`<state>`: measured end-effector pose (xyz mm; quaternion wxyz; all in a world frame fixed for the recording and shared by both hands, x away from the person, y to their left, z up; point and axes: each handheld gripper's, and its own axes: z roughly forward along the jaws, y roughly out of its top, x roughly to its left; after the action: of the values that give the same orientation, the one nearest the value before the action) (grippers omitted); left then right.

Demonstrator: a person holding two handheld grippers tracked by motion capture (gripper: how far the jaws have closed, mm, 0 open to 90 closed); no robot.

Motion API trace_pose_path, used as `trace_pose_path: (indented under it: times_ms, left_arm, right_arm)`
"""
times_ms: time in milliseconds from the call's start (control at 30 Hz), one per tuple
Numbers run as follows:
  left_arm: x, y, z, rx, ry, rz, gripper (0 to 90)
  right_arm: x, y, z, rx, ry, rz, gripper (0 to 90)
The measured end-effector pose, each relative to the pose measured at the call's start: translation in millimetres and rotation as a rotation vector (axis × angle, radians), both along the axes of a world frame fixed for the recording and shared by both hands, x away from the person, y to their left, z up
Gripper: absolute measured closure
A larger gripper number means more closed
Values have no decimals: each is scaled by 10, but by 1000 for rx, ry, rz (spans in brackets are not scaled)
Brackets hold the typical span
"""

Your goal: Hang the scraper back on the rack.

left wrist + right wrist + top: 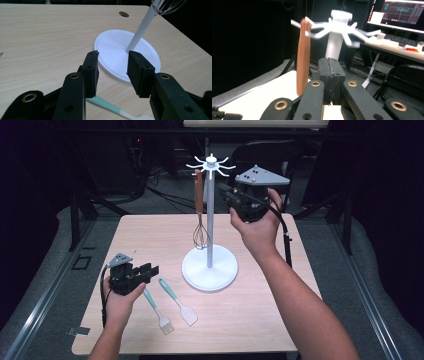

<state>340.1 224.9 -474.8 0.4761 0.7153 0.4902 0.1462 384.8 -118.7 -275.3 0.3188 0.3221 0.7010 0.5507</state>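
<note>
step: we go for the next utensil | left gripper (150,269) fingers parted, empty — brush (158,311) and spatula (179,303) just beside, handles pointing away from worktop's near edge | right gripper (226,190) clenched, empty, by rack (210,165) — whisk (200,210) hung

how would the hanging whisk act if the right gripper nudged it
The whisk hangs from one hook of the stand by its wooden handle, so it would likely swing freely. Its wire head looks light and springy. A hard nudge might lift it off the hook.
</note>
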Motion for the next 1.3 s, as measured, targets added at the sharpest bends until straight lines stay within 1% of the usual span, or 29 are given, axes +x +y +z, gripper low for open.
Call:
trace_pose_path:
  times_ms: [133,367,500,533,600,700,733,767,800,833,867,933,1067,1133,1167,1200,1300]
  left_arm:
    - [4,8,-6,2,3,1,607]
    - [4,9,-13,3,4,4,607]
    - [6,3,-21,7,4,2,607]
    - [7,2,-23,7,4,3,607]
    - [7,1,-26,8,5,3,607]
    - [8,1,-31,9,7,4,607]
    - [8,-1,-32,7,8,4,607]
    - [8,-1,-34,10,11,4,607]
    - [11,-3,-39,10,10,4,607]
    - [11,-3,-42,11,11,3,607]
    - [13,-4,-47,12,11,4,607]
    - [14,-7,-52,15,15,5,606]
    - [19,-10,-65,16,16,5,604]
    - [20,-8,-69,20,20,5,601]
    - [21,-6,-71,22,20,4,600]
    - [21,-8,-74,22,22,5,599]
    - [24,-19,-83,24,23,4,598]
  right_arm:
    - [-11,-44,-133,-6,25,11,882]
    - [-54,-116,-465,0,88,35,861]
    - [-91,-132,-694,-10,142,55,852]
    - [-98,-132,-751,-20,163,60,848]
    - [-111,-122,-882,-25,196,76,844]
    - [-134,-102,-1071,-45,240,92,832]
    - [-145,-97,-1149,-68,265,99,829]
    - [-152,-89,-1200,-71,272,101,822]
    - [-163,-74,-1282,-80,297,108,818]
    - [-172,-67,-1344,-95,312,111,815]
    - [-180,-52,-1413,-98,321,116,811]
    - [-199,-25,-1536,-130,349,118,799]
    - [-220,42,-1792,-176,409,126,768]
    - [-229,74,-1906,-197,436,130,756]
    - [-231,88,-1953,-212,456,136,752]
    - [-237,107,-2002,-218,476,140,751]
    - [-257,173,-2138,-229,508,153,751]
